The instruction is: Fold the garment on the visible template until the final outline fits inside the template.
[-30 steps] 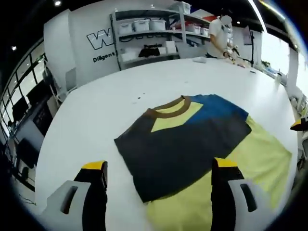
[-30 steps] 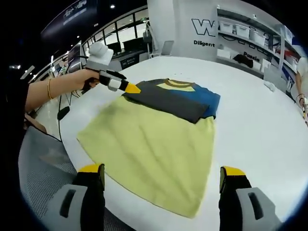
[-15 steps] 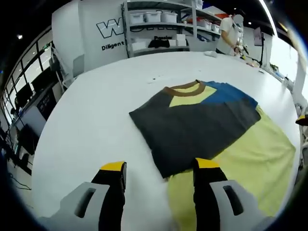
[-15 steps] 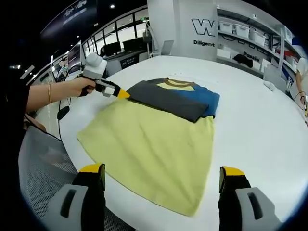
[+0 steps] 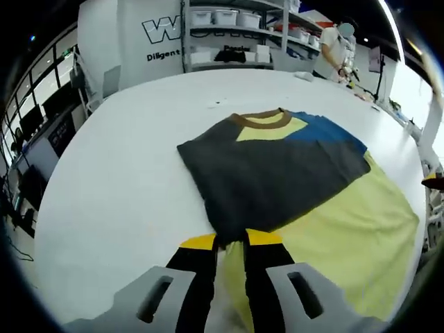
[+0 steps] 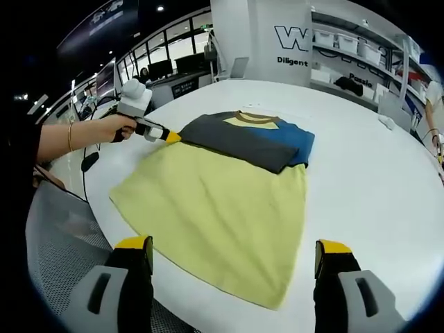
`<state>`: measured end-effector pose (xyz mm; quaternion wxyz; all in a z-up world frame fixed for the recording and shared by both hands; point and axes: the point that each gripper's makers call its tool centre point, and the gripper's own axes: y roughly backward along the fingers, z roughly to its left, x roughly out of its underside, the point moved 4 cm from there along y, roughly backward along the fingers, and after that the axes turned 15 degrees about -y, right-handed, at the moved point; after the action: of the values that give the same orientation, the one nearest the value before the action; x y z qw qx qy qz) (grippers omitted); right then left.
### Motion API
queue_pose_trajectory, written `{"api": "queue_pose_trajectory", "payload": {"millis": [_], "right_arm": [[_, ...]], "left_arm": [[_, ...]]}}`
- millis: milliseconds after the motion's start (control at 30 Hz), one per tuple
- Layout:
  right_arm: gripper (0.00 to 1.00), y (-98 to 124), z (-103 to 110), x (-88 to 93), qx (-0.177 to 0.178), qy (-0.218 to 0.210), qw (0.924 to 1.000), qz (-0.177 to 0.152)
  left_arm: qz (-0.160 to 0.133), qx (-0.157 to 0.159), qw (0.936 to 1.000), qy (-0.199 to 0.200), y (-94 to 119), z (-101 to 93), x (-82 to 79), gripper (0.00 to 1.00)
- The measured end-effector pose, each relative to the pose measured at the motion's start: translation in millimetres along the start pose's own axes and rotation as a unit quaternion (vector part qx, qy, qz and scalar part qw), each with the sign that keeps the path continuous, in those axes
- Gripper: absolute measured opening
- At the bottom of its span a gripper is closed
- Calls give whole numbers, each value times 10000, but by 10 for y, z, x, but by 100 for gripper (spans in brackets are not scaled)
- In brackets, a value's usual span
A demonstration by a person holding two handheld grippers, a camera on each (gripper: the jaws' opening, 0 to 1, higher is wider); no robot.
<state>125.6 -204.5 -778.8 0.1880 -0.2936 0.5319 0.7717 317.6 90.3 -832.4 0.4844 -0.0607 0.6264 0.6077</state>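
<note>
The shirt (image 5: 277,173) lies flat on the white table (image 5: 125,180), straight ahead of the left gripper (image 5: 230,241). It's a mix of panels: a yellow-green body that spreads out toward the right fingers, a dark grey piece folded across the top, a blue bit past that and a brown collar at the far end. In the right gripper view the shirt (image 6: 222,187) sits between and beyond the two fingers, the yellow hem closest to them and the grey fold farthest off

The left gripper has its yellow-tipped fingers (image 5: 199,242) almost pressed together, right at the near corner of the grey fold where it meets the yellow. Looks like a pinch on that corner, but I can't tell for sure that cloth is actually caught between them. From the right gripper view you see the left gripper (image 6: 168,137) with its tip touching that same corner, held by a hand (image 6: 114,127) with a bracelet on the wrist

The right gripper (image 6: 232,248) is spread wide, fingers (image 6: 135,244) well apart with nothing between them, hovering at the table edge short of the hem

Past the shirt there's a shelf (image 5: 229,35) with white bins, and a person (image 5: 336,52) stands at the far side of the table
</note>
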Motion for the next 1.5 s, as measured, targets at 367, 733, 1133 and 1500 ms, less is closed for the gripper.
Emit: {"api": "queue_pose_trajectory", "payload": {"millis": [367,733,1133,1500], "right_arm": [[96,3,-3,34,-11,-21,10000,58],[94,-58,46,62,-67,9,9999,141],[93,-160,158,106,-217,11,9995,211],[94,-191,193,47,-339,-175,9992,117]], "left_arm": [[84,-116,9999,-22,2,121,20,12],[206,-197,9995,133,60,337,136,12],[174,-381,9991,-85,135,446,171,30],[-300,-166,9992,-212,467,369,35,71]]}}
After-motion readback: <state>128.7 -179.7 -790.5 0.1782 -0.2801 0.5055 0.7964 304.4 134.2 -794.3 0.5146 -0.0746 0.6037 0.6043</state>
